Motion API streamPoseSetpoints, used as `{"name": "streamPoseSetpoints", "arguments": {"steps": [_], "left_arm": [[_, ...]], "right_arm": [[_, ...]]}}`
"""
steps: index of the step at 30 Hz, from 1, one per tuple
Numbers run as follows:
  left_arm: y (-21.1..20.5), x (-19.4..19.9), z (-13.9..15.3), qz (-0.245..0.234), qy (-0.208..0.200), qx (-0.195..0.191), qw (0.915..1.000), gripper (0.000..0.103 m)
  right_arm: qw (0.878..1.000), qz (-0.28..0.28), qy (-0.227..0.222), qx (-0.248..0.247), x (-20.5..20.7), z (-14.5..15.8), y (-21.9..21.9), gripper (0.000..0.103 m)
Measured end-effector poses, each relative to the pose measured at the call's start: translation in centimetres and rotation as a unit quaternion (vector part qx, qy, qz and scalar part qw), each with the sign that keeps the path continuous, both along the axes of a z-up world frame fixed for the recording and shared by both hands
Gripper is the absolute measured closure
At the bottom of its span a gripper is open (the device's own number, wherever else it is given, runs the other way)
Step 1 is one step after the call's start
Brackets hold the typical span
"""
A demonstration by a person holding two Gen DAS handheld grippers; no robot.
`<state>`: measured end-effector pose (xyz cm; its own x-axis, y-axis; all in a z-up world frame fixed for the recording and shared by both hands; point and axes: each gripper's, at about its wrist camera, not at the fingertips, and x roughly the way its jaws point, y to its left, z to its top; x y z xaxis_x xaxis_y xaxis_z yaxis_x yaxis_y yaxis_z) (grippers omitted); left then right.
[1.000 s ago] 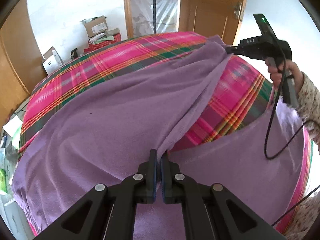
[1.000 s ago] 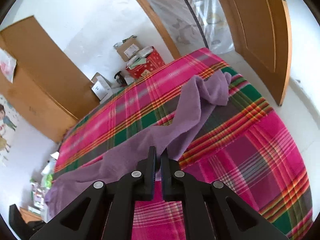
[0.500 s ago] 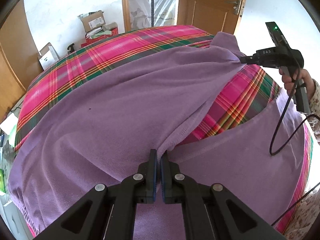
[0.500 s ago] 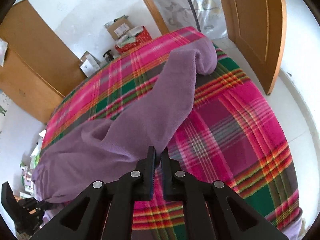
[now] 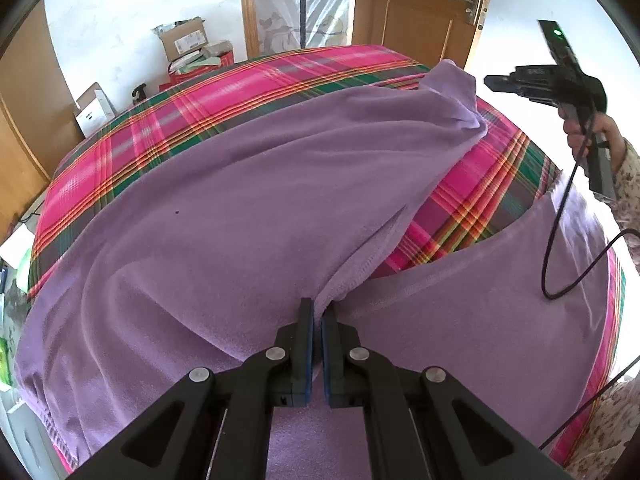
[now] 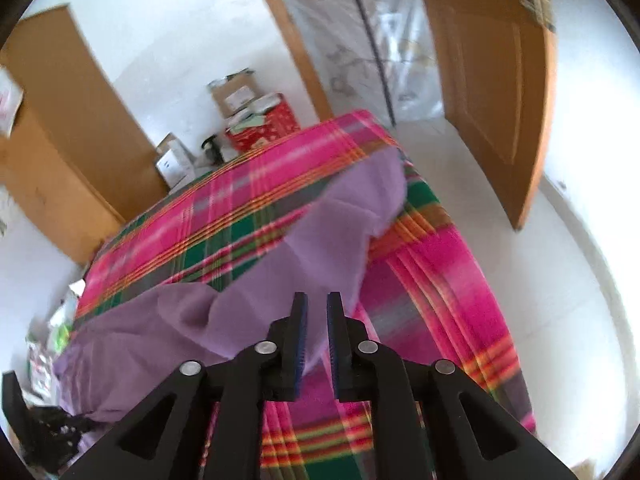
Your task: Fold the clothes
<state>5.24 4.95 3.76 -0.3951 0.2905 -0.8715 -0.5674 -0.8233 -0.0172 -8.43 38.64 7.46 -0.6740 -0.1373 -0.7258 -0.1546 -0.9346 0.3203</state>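
Observation:
A purple fleece garment (image 5: 260,208) lies spread over a pink-and-green plaid bed cover (image 5: 140,140). My left gripper (image 5: 318,306) is shut on a bunched fold of its edge near the camera. A hand holds my right gripper (image 5: 490,80) in the air at the upper right, clear of the garment's far corner (image 5: 452,80). In the right wrist view the right gripper (image 6: 316,300) stands open by a narrow gap with nothing between its fingers. The purple garment (image 6: 320,240) lies below and beyond it on the plaid cover (image 6: 432,280).
Cardboard boxes (image 5: 184,40) and a red box (image 6: 268,128) are stacked by the far wall. A wooden door (image 5: 416,8) stands open behind the bed, and a wooden wardrobe (image 6: 60,140) is at the left. A black cable (image 5: 556,240) hangs from the right gripper over the garment.
The right gripper drew the garment's end out toward the bed's far right corner, then opened and came off it. The fabric now lies flatter. The left gripper kept its hold.

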Motion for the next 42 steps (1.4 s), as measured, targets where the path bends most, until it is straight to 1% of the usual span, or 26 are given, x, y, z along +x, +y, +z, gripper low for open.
{"name": "streamPoseSetpoints", "arguments": {"steps": [1, 2, 3, 4, 6, 7, 8, 10, 12, 14, 16, 20, 24, 26, 28, 31, 32, 34, 36, 38, 40, 42], "left_arm": [[0.0, 0.1, 0.1, 0.004, 0.002, -0.002, 1.0, 0.098], [0.0, 0.1, 0.3, 0.004, 0.002, 0.0, 1.0, 0.098], [0.0, 0.2, 0.6, 0.004, 0.002, 0.003, 1.0, 0.098], [-0.1, 0.1, 0.9, 0.006, 0.0, 0.01, 0.9999, 0.097], [-0.3, 0.0, 1.5, 0.009, -0.004, 0.024, 0.9997, 0.095], [-0.4, -0.1, 1.7, 0.01, -0.006, 0.033, 0.9994, 0.093], [-0.5, -0.2, 1.9, 0.011, -0.009, 0.041, 0.999, 0.092], [-0.7, -0.4, 2.3, 0.013, -0.015, 0.056, 0.9982, 0.092], [-0.6, -0.3, 2.0, 0.012, -0.016, 0.051, 0.9985, 0.092], [-0.4, -0.1, 1.5, 0.006, -0.021, 0.045, 0.9988, 0.092], [-0.2, 0.1, 1.1, 0.0, -0.025, 0.039, 0.9989, 0.092], [-0.2, 0.5, 0.6, -0.013, -0.033, 0.033, 0.9988, 0.092], [-0.2, 0.6, 0.8, -0.015, -0.034, 0.035, 0.9987, 0.092], [-0.2, 0.6, 1.0, -0.015, -0.032, 0.037, 0.9987, 0.092], [-0.2, 0.6, 1.2, -0.014, -0.03, 0.039, 0.9987, 0.092], [-0.2, 0.6, 1.6, -0.014, -0.027, 0.042, 0.9987, 0.092], [-0.3, 0.6, 1.9, -0.014, -0.026, 0.047, 0.9985, 0.092], [-0.8, 0.6, 3.4, -0.016, -0.021, 0.084, 0.9962, 0.092], [-1.2, 0.4, 4.7, -0.018, -0.013, 0.099, 0.9948, 0.09], [-1.0, -0.2, 5.8, -0.021, 0.001, 0.094, 0.9953, 0.084], [-0.4, -1.4, 6.3, -0.024, 0.015, 0.078, 0.9966, 0.08], [0.7, -3.4, 6.5, -0.027, 0.015, 0.073, 0.9969, 0.08]], "right_arm": [[1.0, 0.004, -0.002, 0.0, -0.6, 0.0, -0.1, 0.089], [1.0, 0.006, -0.001, -0.001, -1.1, 0.0, -0.1, 0.082], [1.0, 0.0, 0.004, 0.001, -1.4, 0.0, 0.0, 0.072], [1.0, -0.007, 0.01, 0.004, -1.7, 0.1, 0.2, 0.069], [1.0, -0.015, 0.025, 0.003, -2.2, 0.3, 0.4, 0.069], [0.999, -0.009, 0.031, -0.002, -2.7, 0.4, 0.4, 0.069], [0.999, 0.004, 0.034, -0.003, -3.3, 0.5, 0.1, 0.068], [0.999, 0.029, 0.029, 0.018, -4.7, 0.6, -1.0, 0.067], [0.997, 0.057, 0.017, 0.049, -6.3, 0.5, -2.4, 0.067], [0.997, 0.064, 0.01, 0.052, -7.2, 0.0, -3.1, 0.067], [0.997, 0.062, -0.002, 0.05, -7.9, -0.7, -3.4, 0.067], [0.994, 0.055, -0.025, 0.087, -8.4, -2.1, -3.7, 0.067], [0.993, 0.033, -0.054, 0.096, -8.1, -3.4, -2.2, 0.067], [0.992, 0.021, -0.061, 0.105, -8.2, -3.7, -1.5, 0.067], [0.992, 0.011, -0.052, 0.111, -7.9, -3.5, -1.0, 0.067], [0.993, 0.035, -0.046, 0.101, -7.8, -3.3, -1.0, 0.065], [0.992, 0.048, -0.051, 0.104, -8.1, -3.4, -1.3, 0.063], [0.989, 0.057, -0.058, 0.12, -8.0, -3.7, -1.6, 0.062], [0.99, 0.057, -0.063, 0.117, -7.8, -4.0, -1.4, 0.062], [0.99, 0.054, -0.071, 0.108, -7.7, -4.2, -1.0, 0.062], [0.99, 0.053, -0.066, 0.11, -7.5, -3.8, -1.0, 0.062], [0.991, 0.06, -0.043, 0.116, -7.2, -2.8, -1.5, 0.062]]}}
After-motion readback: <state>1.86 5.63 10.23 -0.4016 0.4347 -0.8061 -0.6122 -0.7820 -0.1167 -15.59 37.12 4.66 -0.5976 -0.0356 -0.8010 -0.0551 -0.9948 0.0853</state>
